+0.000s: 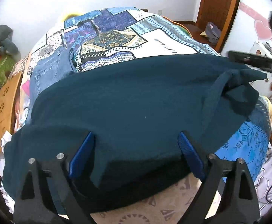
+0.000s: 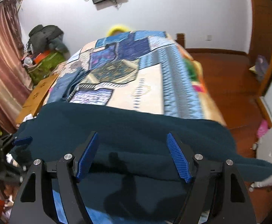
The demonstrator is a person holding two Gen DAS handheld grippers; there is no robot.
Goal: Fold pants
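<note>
- Lying across the near end of the bed (image 1: 165, 39), the dark teal pants (image 1: 132, 97) spread wide over the patchwork quilt (image 2: 136, 71).
- The left gripper (image 1: 136, 140) hovers over them, jaws apart, holding nothing.
- The right gripper (image 2: 132, 141) does likewise, jaws apart.
- A pair of jeans (image 1: 50, 69) lies farther up the quilt.

even indoor light, heavy fisheye warp

bright, diffuse, overhead by the look of it. soft shadow pooled under the near edge of the dark teal pants (image 1: 128, 102). left wrist view sharp; right wrist view smeared by motion blur, worst across the patchwork bedspread (image 2: 154, 85) and wood floor (image 2: 229, 85). black vignette at corners, straight lines bowed near edges.
</note>
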